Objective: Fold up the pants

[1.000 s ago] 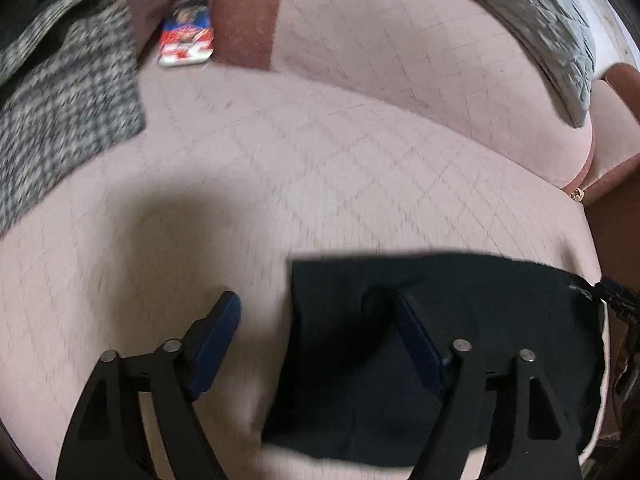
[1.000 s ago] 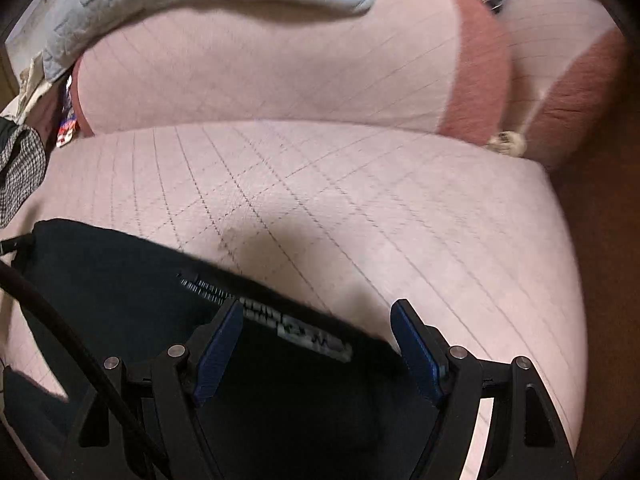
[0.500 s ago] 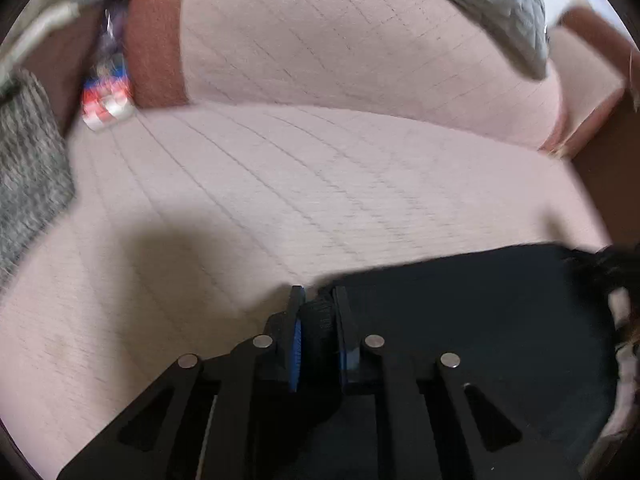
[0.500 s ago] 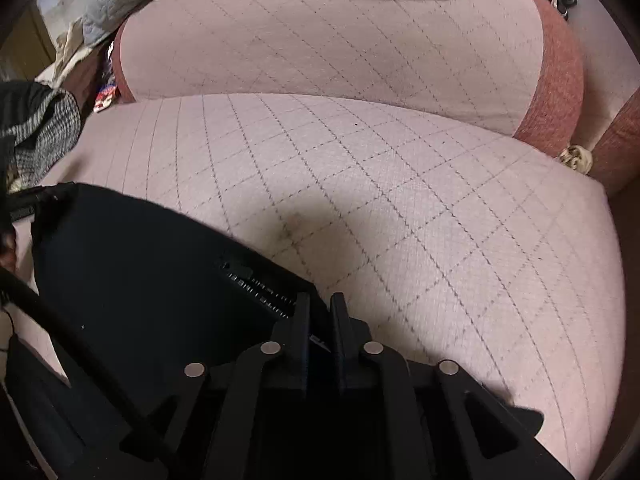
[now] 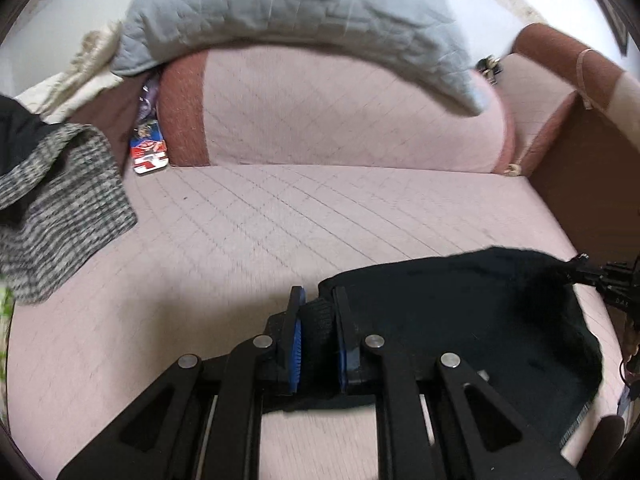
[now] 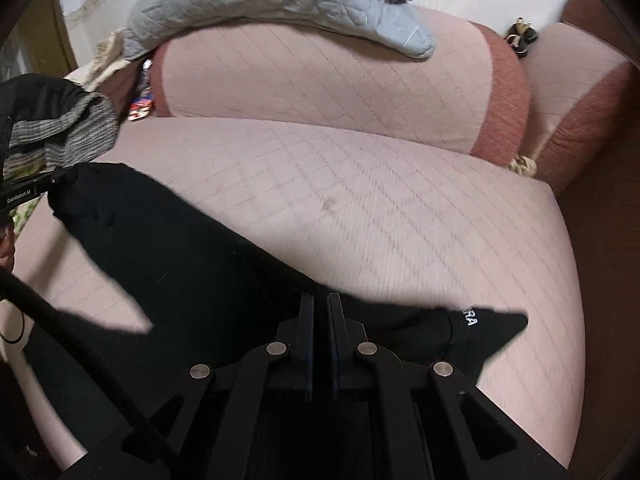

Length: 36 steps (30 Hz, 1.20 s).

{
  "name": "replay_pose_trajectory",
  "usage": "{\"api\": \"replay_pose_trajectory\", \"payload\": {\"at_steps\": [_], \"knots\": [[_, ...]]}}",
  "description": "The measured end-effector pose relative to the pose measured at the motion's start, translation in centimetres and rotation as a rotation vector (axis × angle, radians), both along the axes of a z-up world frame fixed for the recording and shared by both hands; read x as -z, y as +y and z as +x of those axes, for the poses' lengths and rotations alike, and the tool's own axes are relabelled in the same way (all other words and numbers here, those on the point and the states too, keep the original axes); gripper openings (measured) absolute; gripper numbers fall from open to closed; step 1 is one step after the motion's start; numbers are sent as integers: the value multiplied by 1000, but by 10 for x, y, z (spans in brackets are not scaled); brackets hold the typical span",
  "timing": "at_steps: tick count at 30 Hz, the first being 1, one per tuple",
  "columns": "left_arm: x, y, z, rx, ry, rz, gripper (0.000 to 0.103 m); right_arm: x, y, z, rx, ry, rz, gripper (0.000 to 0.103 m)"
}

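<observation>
Black pants (image 5: 460, 312) hang stretched between both grippers above a pink quilted sofa seat (image 5: 280, 220). My left gripper (image 5: 318, 296) is shut on a bunched corner of the pants, with dark fabric squeezed between its blue pads. In the right wrist view the pants (image 6: 168, 248) run from the lower middle up to the left. There my right gripper (image 6: 320, 300) is shut on the waistband edge, whose white lettering (image 6: 470, 318) shows just to the right. The other gripper's tip (image 6: 36, 184) holds the far left corner.
A grey checked garment (image 5: 60, 200) lies on the seat at the left. A grey quilted blanket (image 5: 300, 12) drapes over the sofa backrest (image 5: 340, 112). A red and blue packet (image 5: 149, 154) is wedged by the backrest. Brown floor (image 6: 600, 280) lies past the seat's right edge.
Both grippers closed on the pants and lifted them off the seat. The fabric now hangs stretched between them, and more of the backrest and blanket is in view.
</observation>
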State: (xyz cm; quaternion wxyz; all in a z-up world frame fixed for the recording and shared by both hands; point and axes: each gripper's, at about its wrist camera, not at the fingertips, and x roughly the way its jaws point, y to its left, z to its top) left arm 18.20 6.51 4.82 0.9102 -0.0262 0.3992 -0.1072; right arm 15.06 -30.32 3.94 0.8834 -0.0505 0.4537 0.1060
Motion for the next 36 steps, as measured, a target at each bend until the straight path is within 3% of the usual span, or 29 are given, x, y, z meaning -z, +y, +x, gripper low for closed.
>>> {"api": "replay_pose_trajectory", "payload": {"at_steps": [7,13,17,18,19,21,23,26,31,32,33,34,36], "knots": [[4,-1,-122,24,-37,18,14,18,4,-115,-4,51,69,6],[57,-2,-196,-3,112,76,16,73,15,-182,0,174,73,6],[59,5,-224,-42,153,69,32,79,26,-205,5,188,5,7],[55,8,-229,-52,150,65,40,78,25,-208,13,197,-2,13],[49,12,-234,-65,141,64,43,78,24,-210,23,205,-6,28],[37,24,-244,-94,116,72,57,73,21,-217,48,191,-13,44],[26,37,-254,-148,88,67,64,63,16,-225,64,160,-10,45],[22,57,-251,-212,94,6,65,45,12,-229,67,109,14,45],[50,50,-229,-276,158,-115,65,21,46,-213,2,51,59,43],[58,43,-225,-288,177,-103,65,18,59,-207,-24,48,90,41],[67,35,-222,-293,198,-69,60,16,72,-202,-48,49,120,30],[77,25,-218,-292,221,7,55,14,87,-194,-74,58,153,24],[86,15,-219,-279,208,64,50,15,114,-181,-111,75,220,24]]}}
